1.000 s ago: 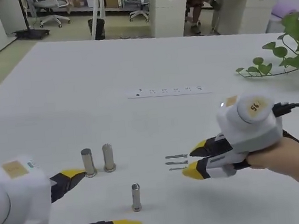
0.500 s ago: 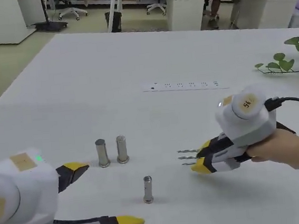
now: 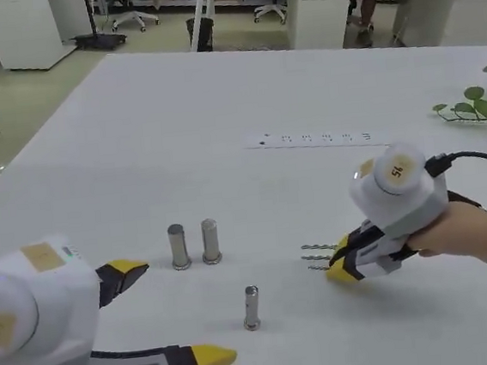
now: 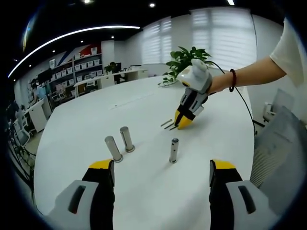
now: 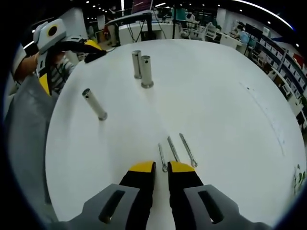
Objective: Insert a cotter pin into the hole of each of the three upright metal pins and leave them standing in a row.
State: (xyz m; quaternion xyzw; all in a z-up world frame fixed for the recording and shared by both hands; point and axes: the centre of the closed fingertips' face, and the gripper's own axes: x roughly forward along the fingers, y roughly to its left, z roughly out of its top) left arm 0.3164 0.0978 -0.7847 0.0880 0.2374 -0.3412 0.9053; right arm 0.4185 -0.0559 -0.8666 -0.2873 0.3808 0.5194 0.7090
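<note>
Angling onto cotter pins (image 3: 316,256), right gripper (image 3: 337,267) holds fingers nearly together; left gripper (image 3: 175,312) spread.

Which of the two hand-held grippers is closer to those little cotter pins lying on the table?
Right. The right hand-held gripper has its tips at the cotter pins; the left hand-held gripper sits beyond the upright metal pins, well away.

Can't tell if the right yellow-tipped tongs (image 5: 161,166) actually pinch any of the three thin metal cotter pins (image 5: 173,149), whose near ends tuck in at the tips. Holes in the three upright steel pins (image 3: 210,240) are too tiny to see. The left yellow-tipped tongs (image 3: 177,311) get chopped off at the head view's bottom edge.
</note>
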